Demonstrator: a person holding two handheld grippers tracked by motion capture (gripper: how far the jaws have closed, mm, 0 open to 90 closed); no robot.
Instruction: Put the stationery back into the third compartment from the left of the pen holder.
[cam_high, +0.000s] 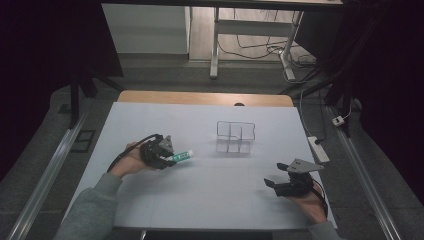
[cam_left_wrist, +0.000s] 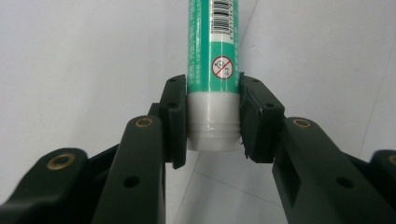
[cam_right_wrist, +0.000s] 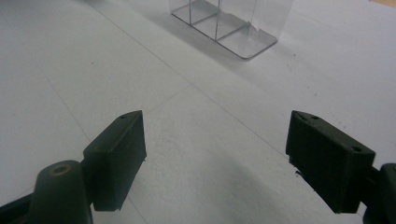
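The green tube (cam_high: 181, 156) with a white end lies left of the clear organizer (cam_high: 235, 136), pinched by the left tongs (cam_high: 167, 156), low over the white sheet on the desk (cam_high: 210, 200). In the left gripper view the two black jaws press on either side of the tube (cam_left_wrist: 214, 70) just where its green label meets the white end, and the barcoded part runs away from the camera over the sheet. The organizer is a transparent box split by thin walls into several compartments; through its walls nothing can be seen lying inside any of them. In the right gripper view the organizer (cam_right_wrist: 233, 23) stands ahead, well apart. The right tongs (cam_high: 277, 180) sit right of and nearer than the organizer, their jaws spread wide with bare sheet between them (cam_right_wrist: 217, 154).
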